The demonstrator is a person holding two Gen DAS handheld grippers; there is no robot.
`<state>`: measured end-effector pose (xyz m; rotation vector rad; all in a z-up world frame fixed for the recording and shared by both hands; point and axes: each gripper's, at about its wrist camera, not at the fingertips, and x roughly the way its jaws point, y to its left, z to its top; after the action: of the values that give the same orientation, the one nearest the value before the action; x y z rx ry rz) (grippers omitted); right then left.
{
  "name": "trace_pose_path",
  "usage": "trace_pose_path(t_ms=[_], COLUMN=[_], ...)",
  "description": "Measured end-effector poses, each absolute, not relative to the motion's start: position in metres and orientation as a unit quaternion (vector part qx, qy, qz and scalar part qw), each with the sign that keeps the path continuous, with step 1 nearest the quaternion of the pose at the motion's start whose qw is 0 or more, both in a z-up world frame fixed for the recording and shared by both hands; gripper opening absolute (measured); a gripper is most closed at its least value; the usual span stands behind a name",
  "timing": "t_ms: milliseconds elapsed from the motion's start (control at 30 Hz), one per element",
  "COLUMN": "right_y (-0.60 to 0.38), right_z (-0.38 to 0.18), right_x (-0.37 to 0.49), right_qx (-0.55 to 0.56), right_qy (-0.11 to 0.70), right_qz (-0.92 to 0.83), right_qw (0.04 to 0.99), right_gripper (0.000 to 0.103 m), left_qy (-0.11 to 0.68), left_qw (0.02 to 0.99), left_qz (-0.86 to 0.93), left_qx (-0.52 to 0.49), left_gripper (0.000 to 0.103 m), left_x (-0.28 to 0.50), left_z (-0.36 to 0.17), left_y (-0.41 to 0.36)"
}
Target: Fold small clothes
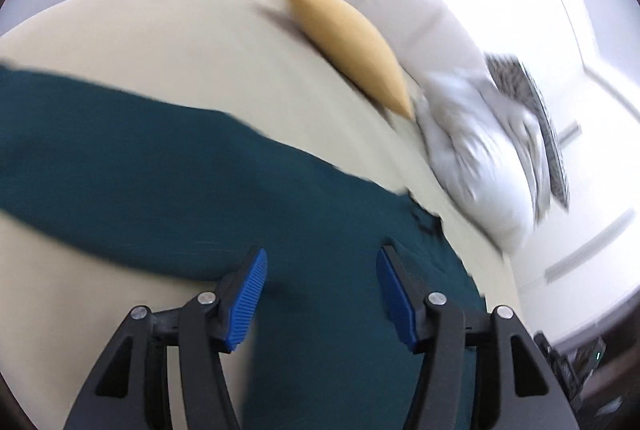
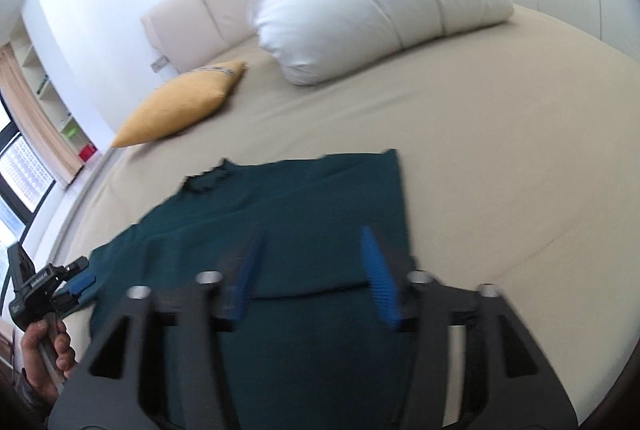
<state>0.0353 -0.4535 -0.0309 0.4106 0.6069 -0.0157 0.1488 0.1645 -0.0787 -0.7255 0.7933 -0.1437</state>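
Beige bed (image 2: 480,118), one teal garment (image 2: 288,214), two pillows

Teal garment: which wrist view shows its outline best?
The right wrist view: the teal garment lies spread on the bed, with neckline, far edge and right edge visible. The left wrist view shows only a blurred teal band cut off by the frame.

Right gripper (image 2: 316,274) jaws spread apart over a dark teal garment (image 2: 288,230) lying flat on the beige bed (image 2: 480,134), nothing between them. Left gripper (image 2: 82,282) at the garment's left edge, held by a hand (image 2: 48,350). Yellow cushion (image 2: 180,106) and white duvet (image 2: 376,14) near the headboard (image 2: 192,10).
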Motion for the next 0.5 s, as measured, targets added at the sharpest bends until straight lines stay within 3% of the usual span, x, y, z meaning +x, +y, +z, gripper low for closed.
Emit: trace_pose_path(t_ms=[167, 300, 433, 500], right_y=[-0.402, -0.363, -0.339, -0.331], right_z=[-0.014, -0.013, -0.016, -0.016], right_x=[0.02, 0.017, 0.014, 0.012], right_qx=[0.222, 0.237, 0.244, 0.252], right_qy=[0.302, 0.314, 0.323, 0.326], right_qz=[0.072, 0.113, 0.127, 0.133], right_qw=[0.924, 0.912, 0.905, 0.901], right_gripper=[0.068, 0.068, 0.068, 0.068], left_qy=[0.333, 0.27, 0.23, 0.221], left_qw=[0.823, 0.782, 0.745, 0.739], left_qz=[0.048, 0.118, 0.134, 0.138], left_qx=[-0.457, -0.549, -0.611, -0.621], left_gripper=[0.062, 0.073, 0.072, 0.062], left_x=[0.09, 0.046, 0.035, 0.044], left_z=[-0.1, -0.118, -0.139, -0.144], left_y=[0.294, 0.368, 0.404, 0.41])
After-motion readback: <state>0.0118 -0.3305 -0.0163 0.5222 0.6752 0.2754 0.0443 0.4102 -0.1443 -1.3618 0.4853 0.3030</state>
